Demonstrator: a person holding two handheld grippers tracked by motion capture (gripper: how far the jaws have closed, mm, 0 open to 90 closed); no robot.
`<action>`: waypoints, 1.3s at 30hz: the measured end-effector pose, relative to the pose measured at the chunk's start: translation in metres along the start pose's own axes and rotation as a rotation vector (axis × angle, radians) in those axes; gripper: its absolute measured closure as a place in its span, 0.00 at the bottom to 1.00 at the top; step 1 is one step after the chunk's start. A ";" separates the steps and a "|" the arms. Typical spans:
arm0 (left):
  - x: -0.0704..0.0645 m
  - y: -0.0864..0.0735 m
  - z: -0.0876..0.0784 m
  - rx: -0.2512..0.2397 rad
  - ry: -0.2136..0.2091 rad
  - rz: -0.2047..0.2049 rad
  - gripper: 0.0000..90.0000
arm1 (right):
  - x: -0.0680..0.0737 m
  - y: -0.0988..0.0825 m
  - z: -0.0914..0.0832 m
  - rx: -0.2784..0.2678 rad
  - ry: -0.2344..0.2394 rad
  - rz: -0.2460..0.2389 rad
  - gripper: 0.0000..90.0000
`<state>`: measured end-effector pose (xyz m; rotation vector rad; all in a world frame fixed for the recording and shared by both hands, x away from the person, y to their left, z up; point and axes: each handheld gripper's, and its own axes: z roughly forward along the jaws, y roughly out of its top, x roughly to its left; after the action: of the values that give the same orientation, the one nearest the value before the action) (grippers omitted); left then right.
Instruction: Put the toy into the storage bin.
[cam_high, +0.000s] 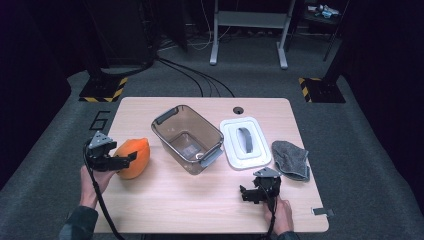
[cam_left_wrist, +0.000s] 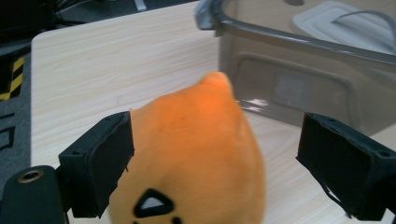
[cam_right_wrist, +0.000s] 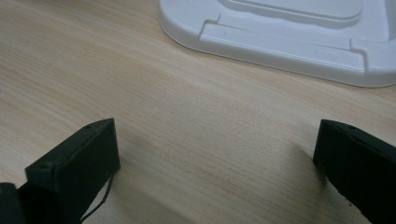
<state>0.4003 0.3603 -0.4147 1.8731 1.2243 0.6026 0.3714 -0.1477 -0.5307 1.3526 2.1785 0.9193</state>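
An orange plush toy (cam_high: 137, 152) lies at the table's left side. My left gripper (cam_high: 128, 159) is open with its jaws on either side of the toy. In the left gripper view the plush toy (cam_left_wrist: 201, 154) sits between the jaws, its black markings low; the left pad (cam_left_wrist: 100, 168) is against it and the right pad (cam_left_wrist: 345, 168) stands apart. My left gripper (cam_left_wrist: 217, 135) holds nothing tight. My right gripper (cam_high: 252, 191) rests low near the front edge, open (cam_right_wrist: 215, 135) over bare wood, with the white lid (cam_right_wrist: 289, 37) just ahead.
A clear, empty bin (cam_high: 187, 139) with grey handles stands mid-table, close behind the toy (cam_left_wrist: 299, 70). To its right lie the white lid (cam_high: 245, 142) and a crumpled grey cloth (cam_high: 291, 160). A small grey tag (cam_high: 320, 211) sits at the front right corner.
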 end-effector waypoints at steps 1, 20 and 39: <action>0.004 -0.001 0.000 0.003 -0.001 -0.015 0.12 | 0.000 0.000 0.000 0.001 0.001 0.000 0.00; 0.013 -0.037 0.039 0.106 -0.050 -0.146 0.15 | 0.000 0.000 0.000 0.000 0.004 0.001 0.00; -0.016 -0.041 0.040 0.058 0.066 -0.036 0.68 | 0.000 0.000 0.000 0.000 0.005 0.000 0.00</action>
<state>0.4019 0.3403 -0.4704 1.8877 1.3278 0.6196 0.3714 -0.1476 -0.5306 1.3525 2.1820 0.9230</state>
